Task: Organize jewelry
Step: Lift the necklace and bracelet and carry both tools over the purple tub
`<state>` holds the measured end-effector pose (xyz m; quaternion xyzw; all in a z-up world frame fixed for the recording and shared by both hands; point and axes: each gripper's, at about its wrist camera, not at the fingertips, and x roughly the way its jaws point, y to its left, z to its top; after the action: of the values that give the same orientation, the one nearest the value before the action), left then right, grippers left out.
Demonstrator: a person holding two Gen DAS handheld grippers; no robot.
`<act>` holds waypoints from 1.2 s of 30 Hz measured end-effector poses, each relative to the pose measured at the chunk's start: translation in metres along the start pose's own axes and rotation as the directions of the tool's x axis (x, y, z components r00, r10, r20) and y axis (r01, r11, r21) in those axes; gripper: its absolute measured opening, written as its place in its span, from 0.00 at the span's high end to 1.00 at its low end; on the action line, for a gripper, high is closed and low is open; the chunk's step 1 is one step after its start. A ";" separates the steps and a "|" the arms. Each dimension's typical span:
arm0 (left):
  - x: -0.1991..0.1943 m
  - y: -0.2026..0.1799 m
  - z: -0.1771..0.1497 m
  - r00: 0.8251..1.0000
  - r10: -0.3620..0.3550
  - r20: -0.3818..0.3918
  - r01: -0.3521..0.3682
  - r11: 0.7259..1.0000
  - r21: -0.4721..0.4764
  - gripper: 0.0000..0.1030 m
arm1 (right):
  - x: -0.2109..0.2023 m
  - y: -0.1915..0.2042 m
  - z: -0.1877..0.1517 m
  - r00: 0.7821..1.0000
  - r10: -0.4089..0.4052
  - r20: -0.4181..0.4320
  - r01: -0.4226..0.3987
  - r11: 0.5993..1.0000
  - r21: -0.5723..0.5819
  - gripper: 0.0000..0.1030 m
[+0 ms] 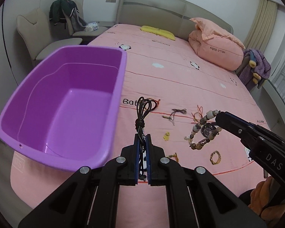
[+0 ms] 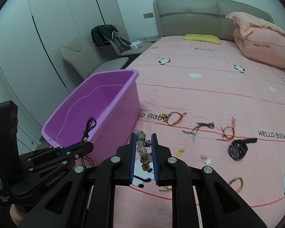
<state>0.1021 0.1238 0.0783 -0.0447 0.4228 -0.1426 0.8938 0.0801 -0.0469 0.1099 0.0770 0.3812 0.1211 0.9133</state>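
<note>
Both grippers are up off the pink bed sheet [image 1: 180, 76], angled down. Left gripper [image 1: 143, 142] has its jaws nearly closed, pinching a black cord necklace [image 1: 144, 110] whose loops stick up past the tips, just right of the purple plastic bin [image 1: 66, 102]. Right gripper [image 2: 144, 144] is clamped on a beaded bracelet [image 1: 201, 129], which hangs free from the tips above the black wristwatch [image 2: 237, 149]. Red string bracelets [image 2: 173, 118] and small charms lie scattered on the sheet beyond.
</note>
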 end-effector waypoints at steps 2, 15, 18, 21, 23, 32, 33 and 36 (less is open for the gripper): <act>-0.004 0.015 0.011 0.999 0.034 0.023 -0.034 0.999 -0.007 0.94 | 0.006 0.015 0.014 1.000 0.026 0.008 -0.026 1.000 -0.016 0.85; -0.003 0.122 0.051 0.985 0.171 0.026 -0.167 0.978 -0.125 0.94 | 0.085 0.102 0.071 0.986 0.155 -0.056 -0.160 0.983 -0.089 0.85; 0.004 0.139 0.050 0.984 0.179 0.003 -0.177 0.973 -0.151 0.94 | 0.106 0.115 0.071 0.983 0.157 -0.096 -0.167 0.981 -0.098 0.85; 0.015 0.150 0.050 0.983 0.179 -0.031 -0.182 0.969 -0.166 0.94 | 0.129 0.121 0.069 0.979 0.153 -0.134 -0.168 0.981 -0.101 0.85; 0.022 0.155 0.049 0.983 0.178 -0.053 -0.185 0.968 -0.171 0.93 | 0.144 0.124 0.069 0.972 0.153 -0.177 -0.172 0.981 -0.095 0.85; 0.052 0.169 0.044 0.970 0.192 -0.146 -0.217 0.959 -0.180 0.93 | 0.185 0.133 0.058 0.954 0.093 -0.284 -0.131 0.984 -0.120 0.85; 0.054 0.170 0.042 0.969 0.193 -0.156 -0.221 0.958 -0.184 0.93 | 0.187 0.133 0.057 0.953 0.087 -0.290 -0.126 0.985 -0.121 0.85; 0.061 0.172 0.041 0.963 0.198 -0.184 -0.232 0.955 -0.186 0.93 | 0.193 0.133 0.055 0.950 0.068 -0.303 -0.112 0.985 -0.131 0.85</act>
<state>0.2076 0.2689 0.0248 -0.0788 0.5093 -0.0030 0.8570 0.2288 0.1315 0.0487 0.0081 0.5005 0.2007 0.8421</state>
